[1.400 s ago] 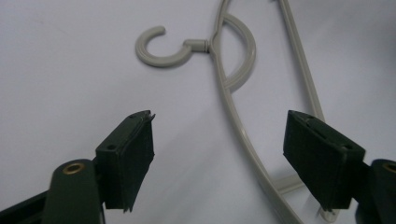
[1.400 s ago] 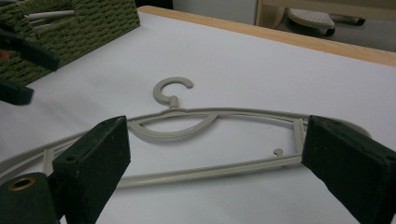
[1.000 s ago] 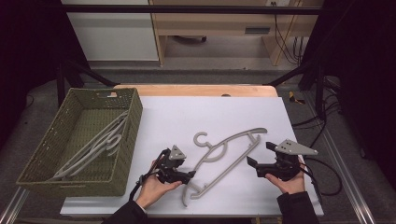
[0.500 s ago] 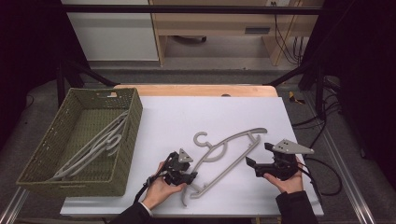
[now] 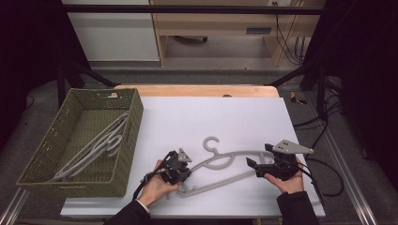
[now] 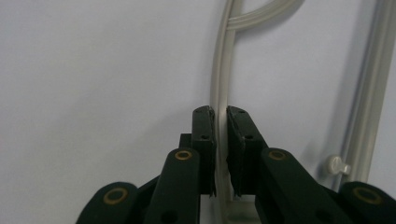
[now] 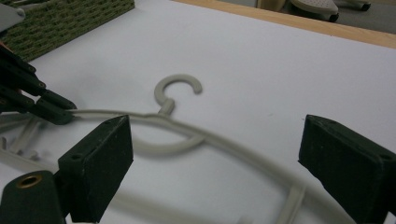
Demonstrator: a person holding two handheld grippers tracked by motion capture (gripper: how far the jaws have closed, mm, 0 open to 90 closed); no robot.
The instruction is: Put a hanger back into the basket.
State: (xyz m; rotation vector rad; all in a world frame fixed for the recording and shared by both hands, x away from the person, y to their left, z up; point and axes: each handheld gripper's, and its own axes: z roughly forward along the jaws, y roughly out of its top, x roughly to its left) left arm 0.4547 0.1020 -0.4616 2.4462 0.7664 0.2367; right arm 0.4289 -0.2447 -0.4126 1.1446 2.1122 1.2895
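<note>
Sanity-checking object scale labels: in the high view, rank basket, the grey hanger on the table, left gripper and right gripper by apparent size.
1. Basket, clearly the largest.
2. Grey hanger on the table.
3. Right gripper and left gripper: too alike to rank; the hands hide part of each, and the right's grey plate adds to its outline.

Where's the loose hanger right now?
In the high view the hanger lies flat on the white table, near the front edge, right of the basket. It sits between the left gripper, clamped on its arm, and the open right gripper.
</note>
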